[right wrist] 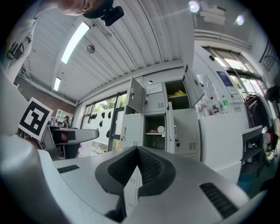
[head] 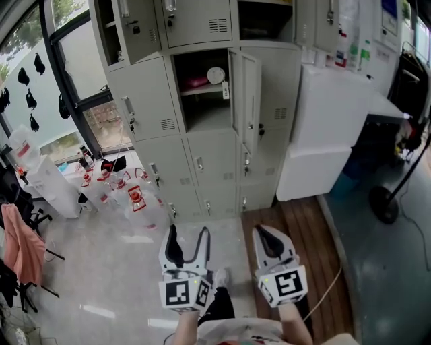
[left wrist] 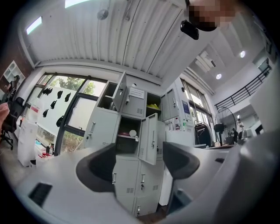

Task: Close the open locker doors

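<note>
A bank of grey lockers [head: 202,101] stands ahead of me. A middle-row compartment [head: 205,91] is open, with a pink item and a white round object inside, and its door [head: 246,94] swings out to the right. In the top row one door [head: 135,27] hangs open at the left and another compartment [head: 259,17] gapes at the right. My left gripper [head: 187,244] is open and empty, well short of the lockers. My right gripper [head: 273,242] is shut on nothing. The open door [left wrist: 150,140] shows between the left gripper [left wrist: 138,166] jaws. The same door [right wrist: 167,129] stands above the right gripper [right wrist: 136,168].
A white cabinet [head: 330,128] stands right of the lockers. Several water bottles [head: 128,192] sit on the floor at the left by a window. A wooden floor panel [head: 296,229] lies under my right side. A fan stand [head: 384,202] and a pink cloth [head: 20,242] flank the room.
</note>
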`<control>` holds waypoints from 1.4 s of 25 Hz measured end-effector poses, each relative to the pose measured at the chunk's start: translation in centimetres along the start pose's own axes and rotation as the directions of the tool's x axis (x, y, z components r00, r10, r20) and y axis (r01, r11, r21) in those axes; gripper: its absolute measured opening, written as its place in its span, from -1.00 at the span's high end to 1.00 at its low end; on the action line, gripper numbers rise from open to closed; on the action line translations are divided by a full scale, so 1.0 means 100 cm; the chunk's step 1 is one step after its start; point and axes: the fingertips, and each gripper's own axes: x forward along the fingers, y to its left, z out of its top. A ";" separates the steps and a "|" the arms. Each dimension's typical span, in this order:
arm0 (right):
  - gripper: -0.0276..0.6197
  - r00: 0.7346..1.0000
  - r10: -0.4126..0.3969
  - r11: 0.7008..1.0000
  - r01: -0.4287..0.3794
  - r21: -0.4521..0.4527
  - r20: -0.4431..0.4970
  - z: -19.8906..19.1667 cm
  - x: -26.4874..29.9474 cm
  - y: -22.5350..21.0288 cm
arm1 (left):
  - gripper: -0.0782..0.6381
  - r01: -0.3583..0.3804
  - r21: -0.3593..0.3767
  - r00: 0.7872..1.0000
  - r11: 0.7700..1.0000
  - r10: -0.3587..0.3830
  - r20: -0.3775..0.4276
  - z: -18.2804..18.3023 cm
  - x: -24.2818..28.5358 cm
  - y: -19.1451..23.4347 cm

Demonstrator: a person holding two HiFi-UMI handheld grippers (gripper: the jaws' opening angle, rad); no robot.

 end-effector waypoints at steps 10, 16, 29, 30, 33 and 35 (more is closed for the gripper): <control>0.90 0.999 -0.023 1.000 0.022 -0.013 -0.027 0.006 0.118 -0.043 | -0.10 0.026 -0.036 0.999 0.999 -0.027 -0.034 -0.011 0.123 0.043; 0.90 0.999 -0.043 0.999 0.042 -0.023 -0.032 0.014 0.192 -0.060 | -0.10 0.039 -0.038 0.998 0.999 -0.040 -0.046 -0.008 0.197 0.077; 0.90 0.991 -0.092 0.995 0.089 -0.035 -0.092 0.008 0.272 -0.086 | -0.10 0.073 -0.055 0.991 0.996 -0.078 -0.104 -0.032 0.283 0.110; 0.90 0.991 -0.093 0.995 0.090 -0.035 -0.097 0.007 0.274 -0.090 | -0.10 0.070 -0.059 0.992 0.996 -0.076 -0.105 -0.033 0.287 0.111; 0.90 0.992 -0.086 0.996 0.082 -0.044 -0.088 0.007 0.280 -0.100 | -0.10 0.066 -0.061 0.993 0.996 -0.071 -0.096 -0.031 0.297 0.108; 0.90 0.994 -0.080 0.996 0.077 -0.042 -0.075 0.011 0.282 -0.106 | -0.10 0.065 -0.061 0.993 0.996 -0.071 -0.091 -0.029 0.301 0.102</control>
